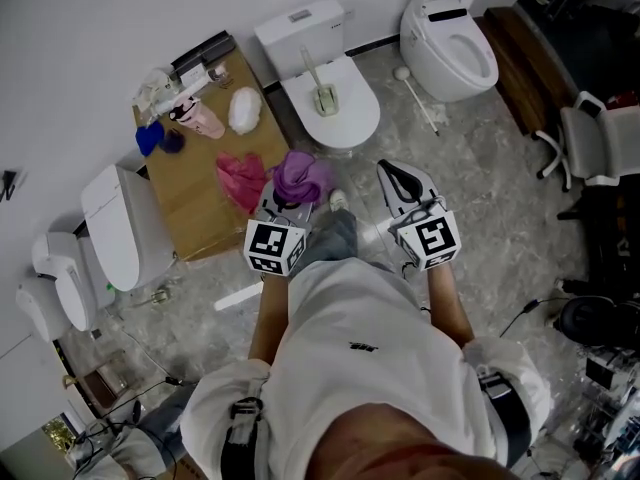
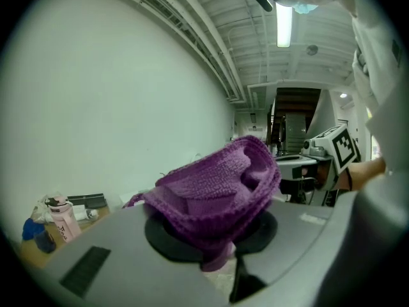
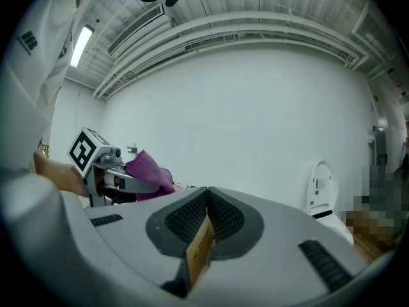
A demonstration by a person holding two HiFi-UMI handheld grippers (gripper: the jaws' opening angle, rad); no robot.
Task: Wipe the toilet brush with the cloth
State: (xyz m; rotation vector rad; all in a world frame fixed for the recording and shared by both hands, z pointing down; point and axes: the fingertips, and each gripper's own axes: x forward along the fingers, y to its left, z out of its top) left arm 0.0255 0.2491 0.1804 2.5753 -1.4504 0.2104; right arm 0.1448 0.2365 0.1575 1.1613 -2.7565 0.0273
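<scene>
In the head view a toilet brush [image 1: 322, 96] with a pale handle and greenish head lies on the closed lid of the middle toilet [image 1: 352, 126]. My left gripper [image 1: 293, 190] is shut on a bunched purple cloth [image 1: 306, 176], held in the air in front of that toilet. The cloth [image 2: 217, 187] bulges up out of the left gripper [image 2: 222, 245]. My right gripper [image 1: 397, 173] hangs level beside it on the right, shut. At the seam of the right gripper [image 3: 204, 217], a thin tan strip [image 3: 198, 251] sticks out. The right gripper view also shows the cloth [image 3: 148, 170].
A brown cardboard surface [image 1: 195, 203] at the left holds a pink cloth [image 1: 240, 181], a white cloth [image 1: 244, 109], a pink bottle [image 1: 206, 120] and blue items [image 1: 150, 138]. A white stick brush [image 1: 418, 95] lies on the floor. More toilets [image 1: 452, 38] [image 1: 118, 230] and a chair [image 1: 598, 144] stand around.
</scene>
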